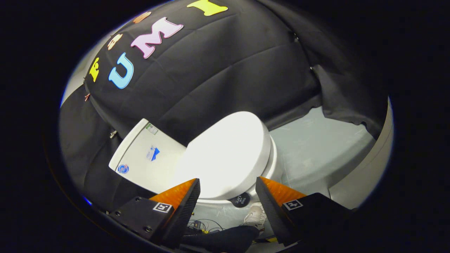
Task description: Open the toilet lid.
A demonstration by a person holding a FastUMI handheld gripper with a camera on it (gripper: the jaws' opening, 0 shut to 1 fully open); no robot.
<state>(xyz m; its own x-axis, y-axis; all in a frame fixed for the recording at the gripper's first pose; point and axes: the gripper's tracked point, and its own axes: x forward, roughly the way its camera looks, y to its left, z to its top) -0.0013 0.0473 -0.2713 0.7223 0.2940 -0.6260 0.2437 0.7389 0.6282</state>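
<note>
While the toilet lid (225,154) lies flat and closed on the bowl, I read this as the approach step: nothing is gripped and the lift is not yet begun. Going left to right, I see the cistern (146,158) leaning against the black booth cloth, white with a few small stickers on its face; the lid sits just beside it and ahead of my fingers, then pale floor (316,147) spreads off to the far side. My gripper (227,184) hangs above the near part of the toilet with its fingers spread wide apart, holding nothing, and the lid's near edge shows in the gap between them. Below that gap I can make out a person's shoe (254,215) and some thin cables on the floor.

The lid is a smooth, glossy white oval, glaring under the light, so its edge is hard to trace. It looks hard and slippery to me. Next, I judge I need to drop toward the rim opposite the cistern, get one finger under the lip, pinch, and swing it up toward the cistern.
</note>
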